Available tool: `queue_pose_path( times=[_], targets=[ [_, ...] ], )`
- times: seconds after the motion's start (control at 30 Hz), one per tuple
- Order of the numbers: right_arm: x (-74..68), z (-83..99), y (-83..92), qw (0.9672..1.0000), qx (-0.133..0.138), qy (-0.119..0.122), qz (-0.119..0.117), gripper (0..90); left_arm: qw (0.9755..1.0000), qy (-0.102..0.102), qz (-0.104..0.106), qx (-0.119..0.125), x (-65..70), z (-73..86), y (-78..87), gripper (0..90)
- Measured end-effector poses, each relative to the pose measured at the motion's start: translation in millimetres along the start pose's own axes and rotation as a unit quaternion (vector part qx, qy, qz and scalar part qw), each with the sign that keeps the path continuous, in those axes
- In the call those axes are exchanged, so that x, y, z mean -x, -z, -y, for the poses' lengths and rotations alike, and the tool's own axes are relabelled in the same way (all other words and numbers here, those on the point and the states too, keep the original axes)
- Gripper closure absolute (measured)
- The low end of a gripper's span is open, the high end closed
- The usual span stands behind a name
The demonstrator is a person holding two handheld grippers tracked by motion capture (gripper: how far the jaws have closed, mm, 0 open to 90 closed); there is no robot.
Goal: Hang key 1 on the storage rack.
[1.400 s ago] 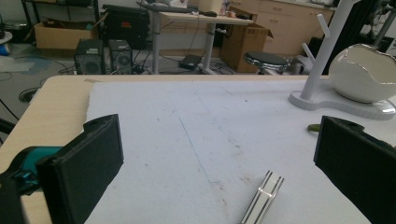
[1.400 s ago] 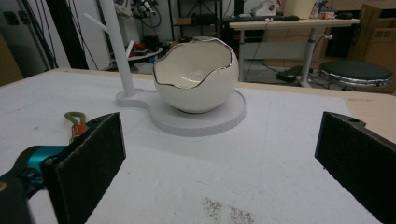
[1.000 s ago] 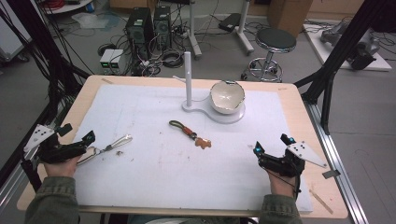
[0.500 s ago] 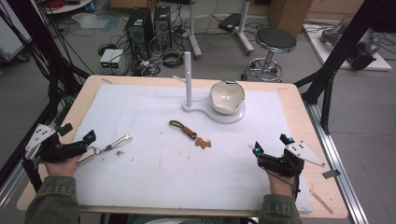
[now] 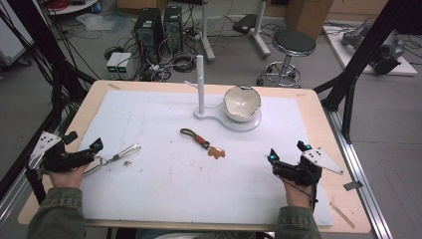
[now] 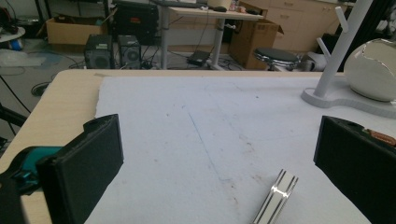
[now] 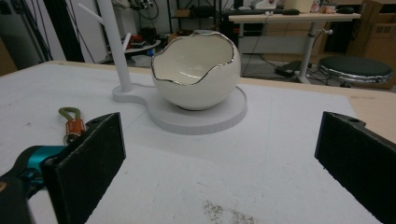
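A keychain (image 5: 201, 142) with an olive loop, an orange tab and a brown charm lies mid-table; its loop end (image 7: 72, 122) shows past my right gripper's left jaw. A cream egg-shaped bowl (image 5: 242, 103) (image 7: 196, 70) sits on a white stand (image 5: 225, 122) with an upright post (image 5: 200, 82). A silver metal tool (image 5: 118, 154) lies at the left, its end (image 6: 278, 196) low between the jaws of my open left gripper (image 5: 84, 142) (image 6: 215, 158). My right gripper (image 5: 287, 152) (image 7: 219, 158) is open and empty near the front right, facing the bowl.
The white mat (image 5: 164, 184) covers most of the wooden table (image 5: 348, 199). A wooden stick (image 5: 343, 215) lies at the table's front right corner. Black frame posts (image 5: 348, 94) flank the table, with a stool (image 5: 293, 45) and computer cases beyond the far edge.
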State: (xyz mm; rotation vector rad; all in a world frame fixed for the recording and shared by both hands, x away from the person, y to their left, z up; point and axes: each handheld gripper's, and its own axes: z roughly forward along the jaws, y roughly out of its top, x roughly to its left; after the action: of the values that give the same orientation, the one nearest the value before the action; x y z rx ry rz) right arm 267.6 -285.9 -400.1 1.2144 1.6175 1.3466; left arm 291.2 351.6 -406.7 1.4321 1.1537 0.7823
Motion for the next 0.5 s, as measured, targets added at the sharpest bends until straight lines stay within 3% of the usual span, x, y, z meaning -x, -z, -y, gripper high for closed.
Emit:
queue_pose_path(
  times=[0.5],
  targets=[
    [-13.6, -11.4, -18.1, 0.9995, -0.013, 0.02, -0.021, 0.5, 1.0, -0.002, 0.007, -0.001, 2.1, 0.7, -2.7, 1.7]
  ],
)
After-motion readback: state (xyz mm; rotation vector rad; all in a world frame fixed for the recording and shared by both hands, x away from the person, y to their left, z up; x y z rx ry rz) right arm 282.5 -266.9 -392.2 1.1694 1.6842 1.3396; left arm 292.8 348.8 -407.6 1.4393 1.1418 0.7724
